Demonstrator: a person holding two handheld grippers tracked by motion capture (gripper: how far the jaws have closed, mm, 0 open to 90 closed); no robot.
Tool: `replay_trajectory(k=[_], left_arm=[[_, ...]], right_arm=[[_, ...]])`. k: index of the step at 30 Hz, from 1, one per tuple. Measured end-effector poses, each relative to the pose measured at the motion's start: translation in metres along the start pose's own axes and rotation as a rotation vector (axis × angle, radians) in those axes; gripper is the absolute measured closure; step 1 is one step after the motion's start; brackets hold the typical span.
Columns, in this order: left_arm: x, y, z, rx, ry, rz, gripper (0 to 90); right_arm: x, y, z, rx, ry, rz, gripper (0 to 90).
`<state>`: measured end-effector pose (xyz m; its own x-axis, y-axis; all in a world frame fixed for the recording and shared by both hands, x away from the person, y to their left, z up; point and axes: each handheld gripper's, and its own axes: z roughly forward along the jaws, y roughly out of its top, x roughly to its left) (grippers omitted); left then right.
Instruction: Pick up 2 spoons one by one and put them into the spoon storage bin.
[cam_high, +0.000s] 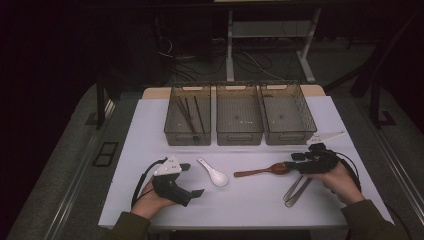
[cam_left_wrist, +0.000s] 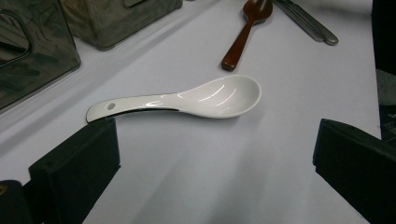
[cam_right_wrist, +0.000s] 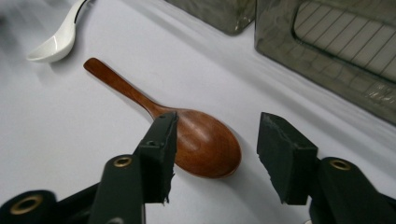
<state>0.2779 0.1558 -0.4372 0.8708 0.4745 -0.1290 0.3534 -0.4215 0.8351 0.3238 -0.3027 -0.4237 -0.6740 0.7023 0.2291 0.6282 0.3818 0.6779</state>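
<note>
Two hand-held grippers, both gaping: right hand-held gripper (cam_right_wrist: 212, 156) sits over the wooden spoon (cam_right_wrist: 187, 133) bowl on the desk (cam_high: 150, 130), nothing pinched. I'd drop lower and straddle the neck squarely. Left hand-held gripper (cam_left_wrist: 215, 163) faces the white spoon (cam_left_wrist: 196, 99).

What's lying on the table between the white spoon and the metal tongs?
The wooden spoon lies between the white spoon and the metal tongs, bowl toward the right gripper. The high view shows this best.
</note>
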Motion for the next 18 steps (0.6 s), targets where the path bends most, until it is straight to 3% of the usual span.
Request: replay_trajectory(k=[7, 18], left_arm=[[0.000, 0.000, 0.001, 0.003, -0.003, 0.002, 0.0], [-0.001, 0.000, 0.001, 0.008, -0.005, 0.003, 0.0]], right_arm=[[0.001, -0.003, 0.014, 0.038, 0.030, -0.035, 43.1], [0.007, -0.005, 0.028, 0.102, 0.012, -0.129, 44.2]])
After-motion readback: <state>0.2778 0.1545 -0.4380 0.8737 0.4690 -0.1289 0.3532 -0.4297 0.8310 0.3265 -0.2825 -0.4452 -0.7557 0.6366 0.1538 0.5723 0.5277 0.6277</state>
